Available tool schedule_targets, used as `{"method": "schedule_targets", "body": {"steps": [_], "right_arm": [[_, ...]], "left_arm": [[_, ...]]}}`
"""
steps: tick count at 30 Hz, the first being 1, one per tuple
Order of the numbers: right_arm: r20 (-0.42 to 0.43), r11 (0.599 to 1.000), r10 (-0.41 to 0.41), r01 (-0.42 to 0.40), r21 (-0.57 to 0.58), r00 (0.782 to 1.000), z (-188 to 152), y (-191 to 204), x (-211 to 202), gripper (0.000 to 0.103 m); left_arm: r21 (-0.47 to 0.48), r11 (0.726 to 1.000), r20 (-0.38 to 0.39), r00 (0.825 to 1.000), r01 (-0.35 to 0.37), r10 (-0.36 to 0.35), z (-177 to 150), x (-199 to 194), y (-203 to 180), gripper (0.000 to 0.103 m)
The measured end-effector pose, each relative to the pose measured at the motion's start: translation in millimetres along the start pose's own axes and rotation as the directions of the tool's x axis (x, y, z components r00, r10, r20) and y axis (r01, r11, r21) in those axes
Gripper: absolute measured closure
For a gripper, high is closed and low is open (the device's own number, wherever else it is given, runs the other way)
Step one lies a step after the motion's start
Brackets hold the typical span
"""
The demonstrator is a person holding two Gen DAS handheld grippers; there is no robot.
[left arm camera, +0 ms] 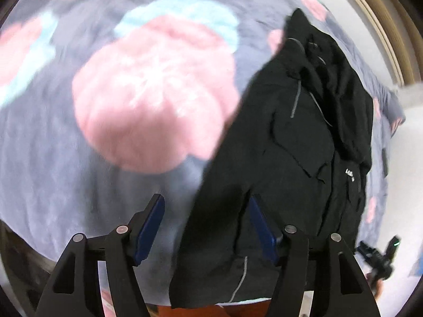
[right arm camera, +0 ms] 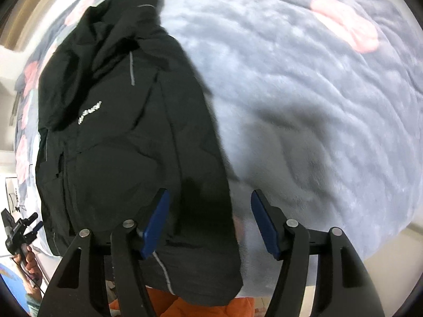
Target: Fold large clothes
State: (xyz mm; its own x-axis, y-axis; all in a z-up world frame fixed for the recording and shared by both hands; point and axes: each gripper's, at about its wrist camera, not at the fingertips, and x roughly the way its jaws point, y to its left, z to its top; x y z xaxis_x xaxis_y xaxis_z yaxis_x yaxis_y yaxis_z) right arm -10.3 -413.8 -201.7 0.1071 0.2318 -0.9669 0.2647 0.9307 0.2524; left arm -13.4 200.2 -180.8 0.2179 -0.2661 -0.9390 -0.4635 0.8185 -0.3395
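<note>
A black hooded jacket (left arm camera: 304, 137) lies lengthwise on the bed, hood at the far end, hem hanging over the near edge. My left gripper (left arm camera: 206, 198) hovers over its left edge with blue pads (left arm camera: 150, 227) spread; a strip of the jacket lies between them and neither pad presses on it. My right gripper (right arm camera: 210, 192) stands the same way over the jacket's (right arm camera: 119, 132) right edge, pads (right arm camera: 264, 222) apart, fabric and blanket in the gap. Each view shows the other gripper small at its side: right gripper (left arm camera: 380, 259), left gripper (right arm camera: 18, 232) in a hand.
A grey fleece blanket (left arm camera: 53, 158) with big pink and teal flowers covers the bed (right arm camera: 317, 105). Orange fabric (right arm camera: 185, 306) shows below the near bed edge. A wooden frame (left arm camera: 391, 39) and white floor lie beyond the far side.
</note>
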Motion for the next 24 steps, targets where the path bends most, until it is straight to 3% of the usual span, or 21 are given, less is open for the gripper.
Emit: {"method": "schedule_targets", "body": {"steps": [3, 5, 7, 11, 15, 21, 23, 24], "right_arm": [[-0.008, 1.000, -0.015, 0.015, 0.003, 1.000, -2, -2, 6, 0.036], [-0.014, 1.000, -0.031, 0.031, -0.003, 0.999, -4, -1, 10, 0.036], [-0.021, 0.999, -0.044, 0.044, -0.010, 0.999, -5, 0, 14, 0.036], [-0.039, 0.999, -0.042, 0.041, -0.011, 0.998, -10, -2, 21, 0.036], [-0.067, 1.000, -0.001, 0.002, 0.019, 0.998, -15, -8, 30, 0.036], [-0.115, 0.994, 0.092, -0.084, 0.066, 0.989, -24, -14, 37, 0.035], [-0.144, 0.987, 0.155, -0.148, 0.056, 0.977, -29, -12, 36, 0.037], [-0.156, 0.982, 0.188, -0.184, 0.040, 0.970, -33, -8, 35, 0.042]], "left_arm": [[-0.038, 0.994, -0.042, 0.993, 0.104, -0.106, -5, 13, 12, 0.035], [-0.048, 0.990, -0.070, 0.988, 0.132, -0.136, -9, 26, 14, 0.035], [-0.037, 0.991, -0.082, 0.988, 0.130, -0.132, -13, 34, 10, 0.035], [0.066, 0.997, -0.092, 0.995, 0.045, -0.039, -23, 46, -9, 0.036], [0.122, 0.992, -0.103, 0.995, 0.013, -0.001, -26, 52, -20, 0.036], [0.112, 0.991, -0.119, 0.991, 0.069, -0.056, -30, 49, -16, 0.037], [0.139, 0.985, -0.137, 0.987, 0.098, -0.079, -35, 45, -17, 0.051], [0.145, 0.982, -0.143, 0.985, 0.117, -0.096, -37, 42, -15, 0.052]]}}
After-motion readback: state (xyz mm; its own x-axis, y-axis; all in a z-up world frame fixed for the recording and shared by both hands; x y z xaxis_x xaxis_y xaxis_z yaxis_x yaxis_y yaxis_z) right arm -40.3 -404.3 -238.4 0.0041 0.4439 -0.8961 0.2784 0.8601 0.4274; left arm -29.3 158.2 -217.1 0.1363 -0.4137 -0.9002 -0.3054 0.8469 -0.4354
